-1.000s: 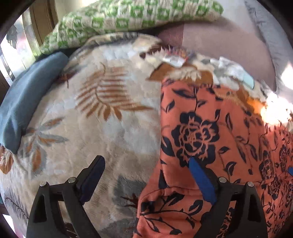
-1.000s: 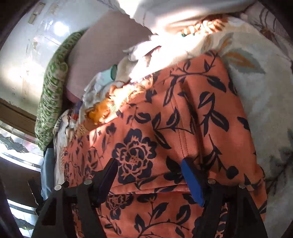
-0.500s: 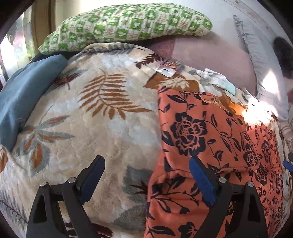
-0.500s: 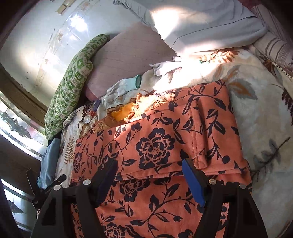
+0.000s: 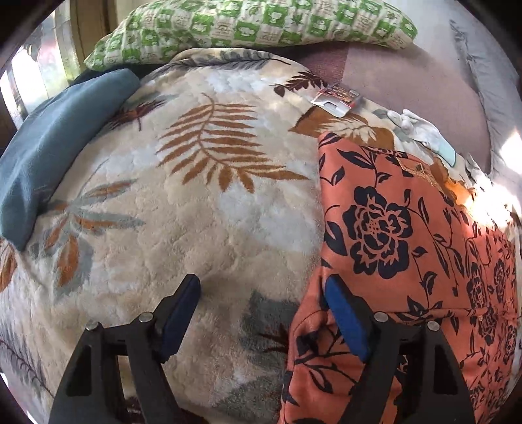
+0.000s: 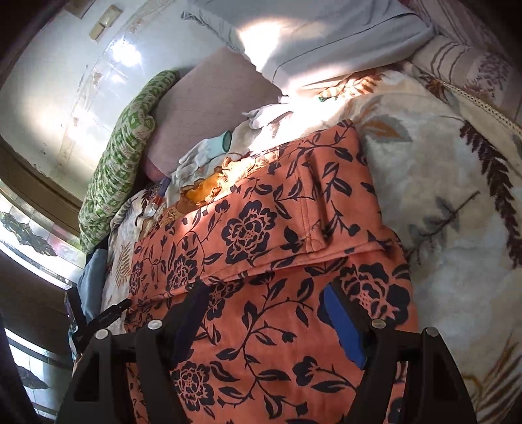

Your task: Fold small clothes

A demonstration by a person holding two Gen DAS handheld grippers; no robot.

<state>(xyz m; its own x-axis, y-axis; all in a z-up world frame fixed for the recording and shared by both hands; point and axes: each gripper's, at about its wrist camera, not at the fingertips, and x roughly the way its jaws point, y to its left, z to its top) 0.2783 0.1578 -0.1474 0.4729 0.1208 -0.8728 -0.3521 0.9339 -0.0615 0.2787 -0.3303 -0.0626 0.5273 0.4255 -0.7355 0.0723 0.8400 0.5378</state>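
Left wrist view: the left hand-held gripper (image 5: 261, 313) fills the bottom of the frame with its jaws spread wide and nothing between them. Its blue-padded right finger (image 5: 342, 321) lies against the left edge of the orange floral garment (image 5: 407, 248), which occupies the right side of the frame, while the other finger hangs over the cream leaf-print blanket (image 5: 202, 212) on the bed. The garment's near part appears doubled over, a hem running across at lower right. Placed at the edge like this, the gripper looks ready to pinch a side or corner for another fold. A green checked pillow (image 5: 254, 22) sits at the top, a blue cloth (image 5: 55, 143) at the left, and a small packet (image 5: 336, 98) and white gloves (image 5: 421, 130) just beyond the garment's far end.

Right wrist view: the right hand-held gripper (image 6: 264, 316) is likewise wide open and empty, poised above the centre of the orange floral garment (image 6: 261, 234), which fills the middle and bottom of the frame. A folded layer crosses just beyond the fingertips, its hem running diagonally; the gripper probably hangs here to take that edge or smooth it. A grey pillow (image 6: 326, 36) lies at the top, with blanket to the right.
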